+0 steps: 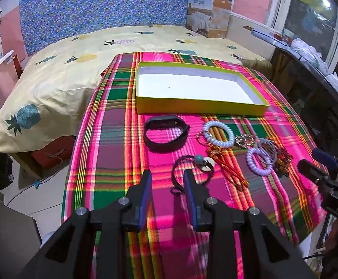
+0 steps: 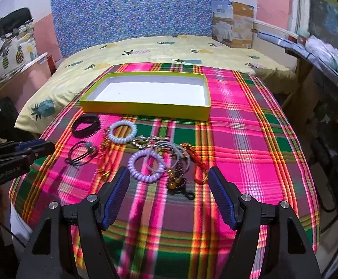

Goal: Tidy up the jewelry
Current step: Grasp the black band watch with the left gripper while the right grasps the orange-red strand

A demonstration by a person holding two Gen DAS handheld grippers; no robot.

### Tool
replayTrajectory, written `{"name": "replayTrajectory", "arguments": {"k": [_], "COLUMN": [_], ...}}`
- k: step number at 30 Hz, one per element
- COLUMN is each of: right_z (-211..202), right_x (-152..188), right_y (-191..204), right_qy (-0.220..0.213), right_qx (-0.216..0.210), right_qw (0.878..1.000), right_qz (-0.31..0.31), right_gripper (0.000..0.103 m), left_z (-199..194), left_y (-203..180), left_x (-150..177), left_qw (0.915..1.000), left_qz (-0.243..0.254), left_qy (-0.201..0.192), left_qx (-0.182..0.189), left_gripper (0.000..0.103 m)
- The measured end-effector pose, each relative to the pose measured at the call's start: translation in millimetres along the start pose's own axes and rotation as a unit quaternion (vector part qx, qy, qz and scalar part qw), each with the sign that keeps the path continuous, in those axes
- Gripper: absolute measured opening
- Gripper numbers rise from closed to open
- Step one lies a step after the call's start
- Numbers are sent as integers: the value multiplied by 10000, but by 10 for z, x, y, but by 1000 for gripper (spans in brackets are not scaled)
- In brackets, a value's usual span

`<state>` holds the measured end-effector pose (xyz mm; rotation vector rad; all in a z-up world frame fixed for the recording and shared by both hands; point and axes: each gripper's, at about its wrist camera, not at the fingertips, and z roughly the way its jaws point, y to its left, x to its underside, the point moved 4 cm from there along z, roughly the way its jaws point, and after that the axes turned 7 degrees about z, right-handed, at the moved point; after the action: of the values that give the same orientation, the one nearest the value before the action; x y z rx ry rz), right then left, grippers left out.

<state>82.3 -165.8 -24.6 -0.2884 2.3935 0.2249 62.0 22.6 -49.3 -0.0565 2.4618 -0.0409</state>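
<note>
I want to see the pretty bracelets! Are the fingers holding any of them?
No. The left gripper and right gripper are both open and empty, with all the jewelry lying on the plaid cloth.

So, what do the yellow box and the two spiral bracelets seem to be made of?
Yellow box: probably matte cardboard, judging by its thin straight walls and white inside. Pale spiral bracelet and lilac spiral bracelet: likely glossy plastic coil, given the ribbed, shiny turns.

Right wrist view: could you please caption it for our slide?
Open right gripper hovers before jewelry beside the empty yellow box on plaid cloth.
</note>
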Motion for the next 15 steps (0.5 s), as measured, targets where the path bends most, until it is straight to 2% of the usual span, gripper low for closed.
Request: {"name": "replayTrajectory", "arguments": {"k": [6,8,11,15], "right_z": [115,166,256,338], "right_x": [-40,-52,-57,-66], "right_y": [-194,-242,-323,-440], "right_qy": [29,58,138,209], "right_qx": [-104,-120,-151,-173], "right_qw": [9998,9996,9994,9989], "right_qz": [188,238,293,383], "right_gripper": [69,60,53,51], "left_z": [165,201,252,343], "left_y": [114,157,208,251], "left_x": [-102,-142,-205,-285], "left_qw": [9999,9999,9998,9997], "left_qz": [-78,-103,-126,-120], "left_qy": [8,-9,-34,-19], "left_qx": [-92,-130,-154,-192], "left_gripper": [29,29,29,29]}}
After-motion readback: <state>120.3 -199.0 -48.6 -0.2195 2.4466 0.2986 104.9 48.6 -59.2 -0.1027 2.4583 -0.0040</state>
